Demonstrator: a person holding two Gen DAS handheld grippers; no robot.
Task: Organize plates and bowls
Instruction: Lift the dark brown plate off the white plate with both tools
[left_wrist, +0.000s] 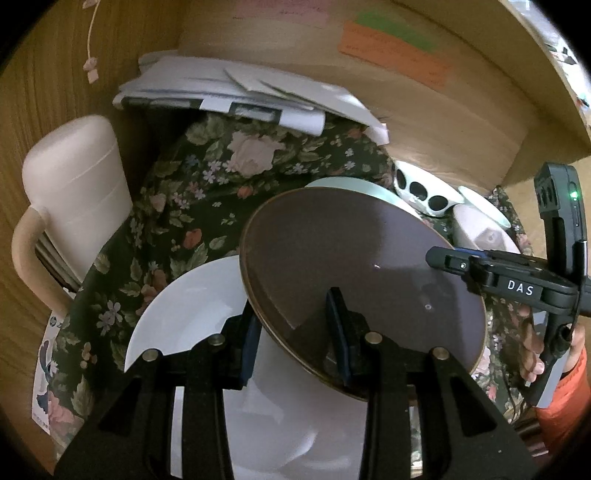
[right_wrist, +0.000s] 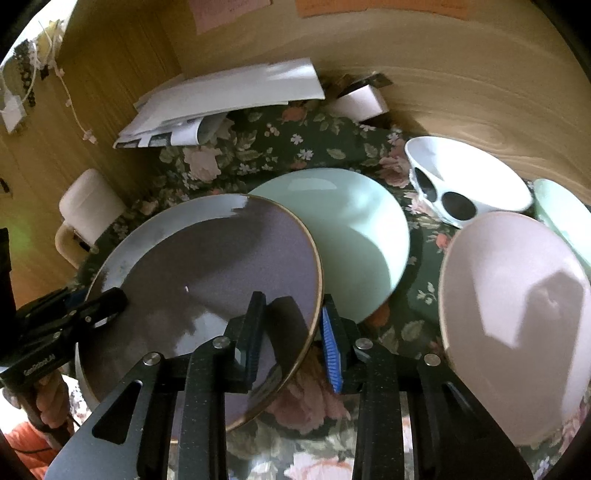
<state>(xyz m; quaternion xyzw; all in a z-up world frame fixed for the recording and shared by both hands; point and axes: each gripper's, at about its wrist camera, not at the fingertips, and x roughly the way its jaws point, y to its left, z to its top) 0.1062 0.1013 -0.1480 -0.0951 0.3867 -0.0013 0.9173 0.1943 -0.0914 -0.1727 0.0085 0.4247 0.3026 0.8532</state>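
A grey-purple plate (left_wrist: 351, 258) (right_wrist: 207, 266) with a gold rim hangs tilted above a white plate (left_wrist: 192, 306). My left gripper (left_wrist: 291, 317) is shut on its near edge, one pad above and one below. From the other side my right gripper (right_wrist: 291, 306) clamps the same plate's rim, and its fingers (left_wrist: 439, 258) show on the plate's right edge in the left wrist view. The left gripper (right_wrist: 110, 299) appears at the plate's left edge in the right wrist view. A mint green plate (right_wrist: 358, 229) lies just behind, partly covered by the purple one.
On the floral cloth (right_wrist: 280, 147) to the right stand a pink bowl (right_wrist: 517, 314), a white bowl with black spots (right_wrist: 469, 177) and a mint bowl (right_wrist: 565, 210). A white jug (left_wrist: 74, 192) stands left, papers (left_wrist: 240, 88) and a tape roll (right_wrist: 362, 99) behind. Wooden walls enclose the back.
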